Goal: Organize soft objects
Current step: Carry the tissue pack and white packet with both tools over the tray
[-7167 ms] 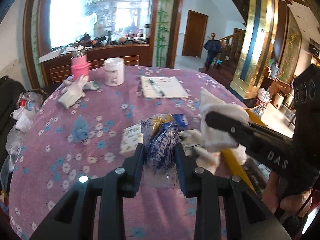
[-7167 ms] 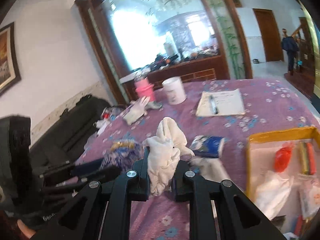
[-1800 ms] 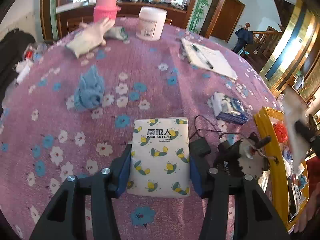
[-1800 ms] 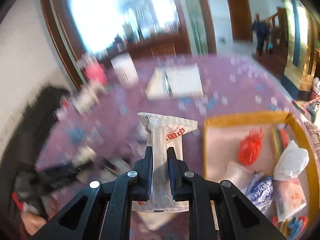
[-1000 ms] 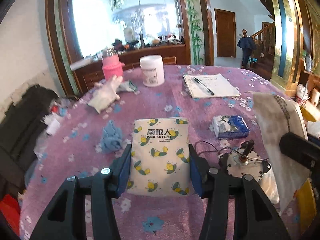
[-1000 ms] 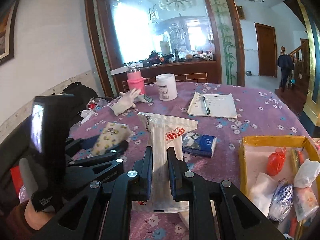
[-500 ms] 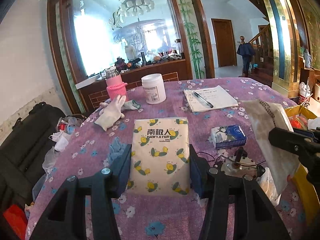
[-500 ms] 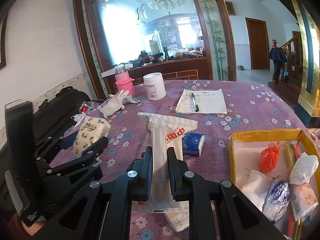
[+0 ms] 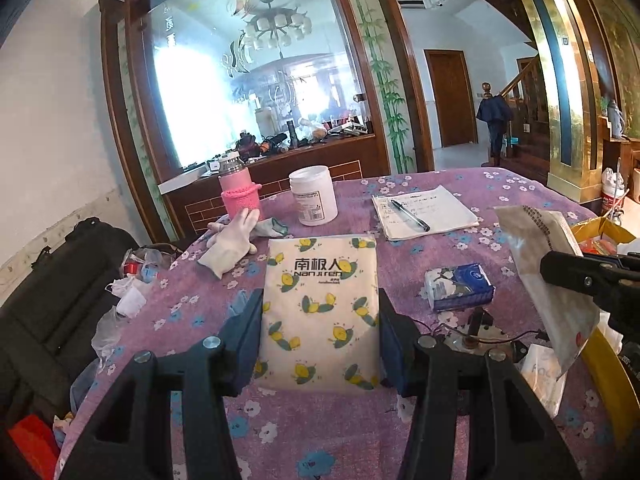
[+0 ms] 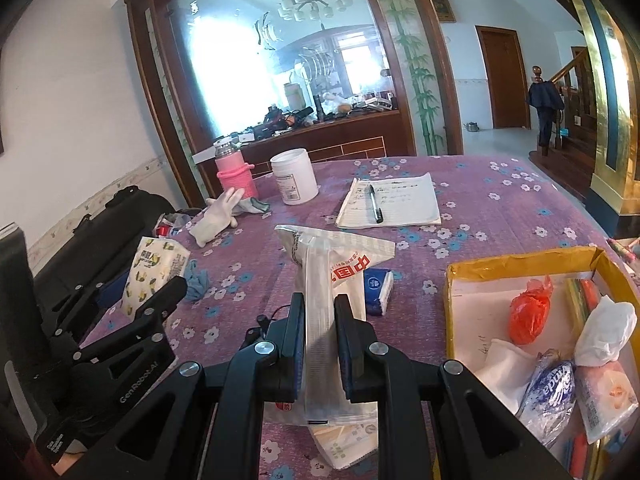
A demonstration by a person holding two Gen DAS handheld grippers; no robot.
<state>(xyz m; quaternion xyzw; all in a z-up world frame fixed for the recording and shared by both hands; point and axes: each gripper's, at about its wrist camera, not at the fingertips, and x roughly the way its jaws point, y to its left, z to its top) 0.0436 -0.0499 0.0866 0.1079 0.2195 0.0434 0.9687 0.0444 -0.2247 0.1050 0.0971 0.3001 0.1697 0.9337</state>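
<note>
Here the yellow box [image 10: 520,266] sits at the lower right of the right wrist view, on the purple flowered surface [image 10: 500,208]. Inside it lie an orange bag [image 10: 528,314], a white crumpled bag [image 10: 604,328], a blue and white packet [image 10: 550,386], a pink packet [image 10: 610,398] and a white cloth [image 10: 500,364]. The right gripper [image 10: 320,334] squeezes a thin white pack [image 10: 332,276] in the middle of that view, held above the surface. The left gripper [image 9: 320,332] grips the lemon tissue pack [image 9: 320,304] at the centre of its own view. A white tub [image 9: 314,196] and a pink bottle [image 9: 239,194] stand at the far edge.
</note>
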